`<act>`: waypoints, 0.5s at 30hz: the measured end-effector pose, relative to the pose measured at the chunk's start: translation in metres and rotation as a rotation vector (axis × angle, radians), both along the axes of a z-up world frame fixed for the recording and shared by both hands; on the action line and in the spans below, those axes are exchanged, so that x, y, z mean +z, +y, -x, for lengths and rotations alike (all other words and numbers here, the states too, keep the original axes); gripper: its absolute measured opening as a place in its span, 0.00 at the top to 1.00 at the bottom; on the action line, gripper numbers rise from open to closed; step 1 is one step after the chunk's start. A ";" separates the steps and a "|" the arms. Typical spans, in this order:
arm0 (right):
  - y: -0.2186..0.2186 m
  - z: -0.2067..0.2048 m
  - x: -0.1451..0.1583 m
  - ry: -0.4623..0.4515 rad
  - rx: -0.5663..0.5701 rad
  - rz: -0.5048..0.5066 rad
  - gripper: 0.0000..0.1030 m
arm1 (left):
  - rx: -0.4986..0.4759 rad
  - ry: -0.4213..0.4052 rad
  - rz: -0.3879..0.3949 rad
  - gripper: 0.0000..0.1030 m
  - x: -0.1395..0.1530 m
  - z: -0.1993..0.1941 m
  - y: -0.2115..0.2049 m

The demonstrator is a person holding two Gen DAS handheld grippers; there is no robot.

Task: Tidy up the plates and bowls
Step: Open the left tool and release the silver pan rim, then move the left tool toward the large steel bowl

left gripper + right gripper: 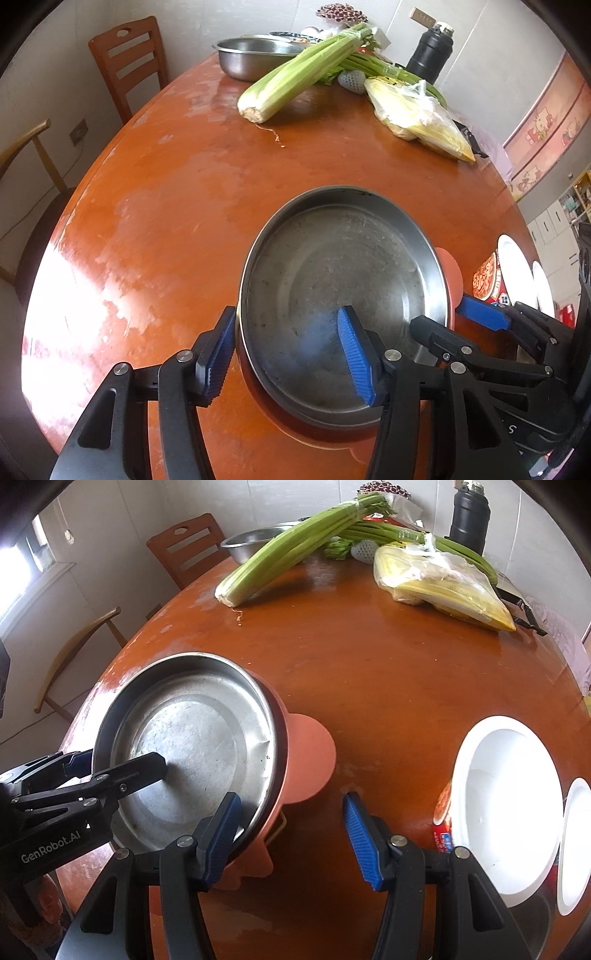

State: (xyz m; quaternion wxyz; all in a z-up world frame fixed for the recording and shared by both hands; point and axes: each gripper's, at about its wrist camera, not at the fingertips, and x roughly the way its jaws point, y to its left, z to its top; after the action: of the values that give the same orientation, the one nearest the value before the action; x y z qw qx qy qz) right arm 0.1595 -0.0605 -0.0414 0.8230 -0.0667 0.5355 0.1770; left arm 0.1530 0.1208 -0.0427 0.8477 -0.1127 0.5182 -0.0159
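Note:
A shallow steel plate (343,273) rests on an orange trivet (312,757) on the wooden table; it also shows in the right wrist view (192,738). My left gripper (288,354) is open and straddles the plate's near rim, one finger outside, one inside. My right gripper (291,838) is open, its left finger at the plate's right rim; in the left wrist view it shows at the plate's right edge (458,321). A white plate (506,805) and a second white plate (578,845) lie at the right.
At the far side lie a celery bunch (299,74), a steel bowl (251,55), a bagged yellow vegetable (421,114) and a black flask (432,51). A red packet (443,827) lies under the white plate. Wooden chairs (125,62) stand at the left.

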 end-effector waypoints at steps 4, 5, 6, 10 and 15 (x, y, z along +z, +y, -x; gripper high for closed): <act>-0.003 -0.002 0.000 -0.006 -0.002 0.010 0.45 | -0.006 0.000 0.001 0.45 0.000 -0.004 -0.004; -0.003 -0.003 0.000 -0.005 -0.003 0.009 0.45 | -0.006 0.000 0.000 0.45 0.000 -0.005 -0.004; -0.004 -0.002 0.000 -0.005 -0.003 0.009 0.45 | -0.006 -0.001 0.000 0.45 0.000 -0.005 -0.004; -0.003 -0.003 0.000 -0.005 -0.002 0.010 0.45 | -0.006 -0.002 0.003 0.45 0.000 -0.005 -0.004; -0.003 -0.002 0.000 -0.002 0.000 0.007 0.45 | -0.001 -0.001 0.007 0.44 -0.001 -0.004 -0.001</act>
State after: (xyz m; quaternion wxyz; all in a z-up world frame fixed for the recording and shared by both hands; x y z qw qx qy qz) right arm 0.1619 -0.0633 -0.0411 0.8233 -0.0696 0.5353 0.1752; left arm 0.1574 0.1197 -0.0435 0.8476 -0.1155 0.5176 -0.0185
